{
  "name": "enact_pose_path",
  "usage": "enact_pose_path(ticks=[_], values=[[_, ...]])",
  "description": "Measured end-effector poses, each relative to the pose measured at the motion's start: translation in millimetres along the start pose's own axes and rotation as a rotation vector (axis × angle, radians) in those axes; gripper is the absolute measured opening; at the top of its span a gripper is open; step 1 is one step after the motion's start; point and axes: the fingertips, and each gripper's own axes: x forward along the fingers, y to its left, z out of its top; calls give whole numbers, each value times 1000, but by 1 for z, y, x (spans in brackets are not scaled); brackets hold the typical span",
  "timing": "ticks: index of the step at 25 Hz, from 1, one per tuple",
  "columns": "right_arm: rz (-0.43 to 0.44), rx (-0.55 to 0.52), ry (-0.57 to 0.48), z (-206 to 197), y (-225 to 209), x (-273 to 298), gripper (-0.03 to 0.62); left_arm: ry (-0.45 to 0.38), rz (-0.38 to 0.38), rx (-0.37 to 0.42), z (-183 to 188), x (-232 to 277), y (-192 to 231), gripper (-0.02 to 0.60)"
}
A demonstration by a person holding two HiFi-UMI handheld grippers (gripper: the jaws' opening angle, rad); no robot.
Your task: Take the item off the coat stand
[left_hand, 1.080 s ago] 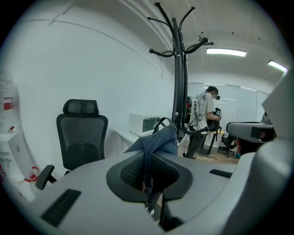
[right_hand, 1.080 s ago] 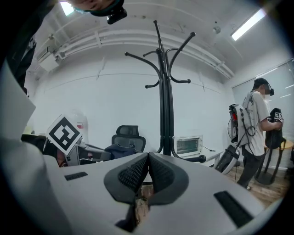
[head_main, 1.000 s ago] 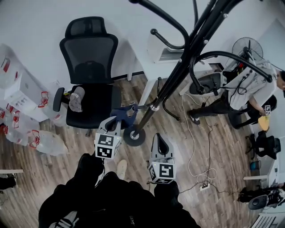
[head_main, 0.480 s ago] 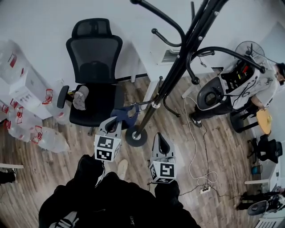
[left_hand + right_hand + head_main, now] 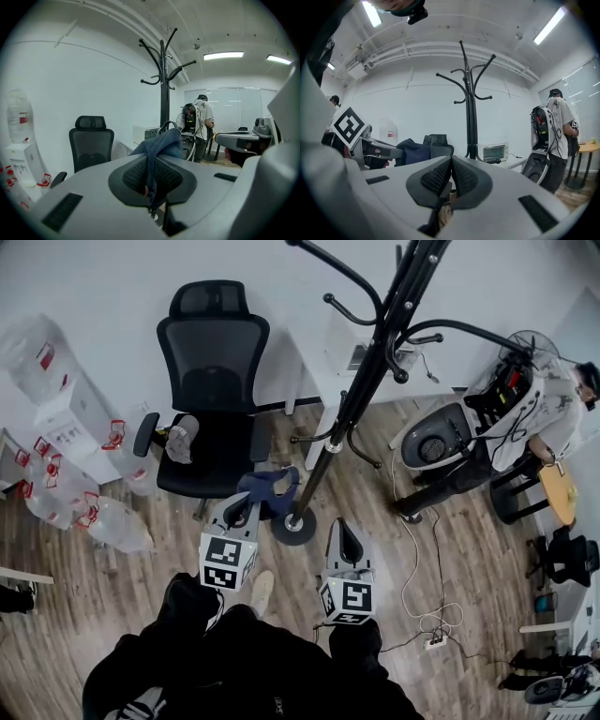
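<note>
My left gripper (image 5: 246,509) is shut on a blue denim item (image 5: 272,488), held low beside the base of the black coat stand (image 5: 351,401). In the left gripper view the denim item (image 5: 161,146) drapes over the closed jaws of the left gripper (image 5: 150,182), with the coat stand (image 5: 164,89) standing bare behind it. My right gripper (image 5: 343,529) hangs to the right of the stand's base, shut with nothing in it. From the right gripper view, its jaws meet at the right gripper (image 5: 450,176), and the denim item (image 5: 414,150) shows at the left of the coat stand (image 5: 471,117).
A black office chair (image 5: 213,381) stands left of the stand. Water bottles (image 5: 103,521) and a dispenser (image 5: 58,404) line the left wall. A white desk (image 5: 352,357) is behind the stand. A person (image 5: 548,418) works at the right, with cables (image 5: 424,563) on the floor.
The head view has drifted, so the chair and stand sit further right and lower. My left gripper still holds the denim item by the stand's base; the right gripper has barely moved.
</note>
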Motion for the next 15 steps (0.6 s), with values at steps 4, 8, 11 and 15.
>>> enact_pose_path(ticks=[4,8,11,15], values=[[3,-3,-6,-2,8,-24,15,-17,-1,5,-2,-29,-14,31],[2,-5,-17,-1,14,-46,17,-30,-3,11,-3,-53,-26,31],[2,-5,-19,-3,19,-64,16,-36,-7,16,-7,-72,-35,31],[1,-4,-22,-9,25,-87,15,-41,-6,20,-15,-95,-47,31]])
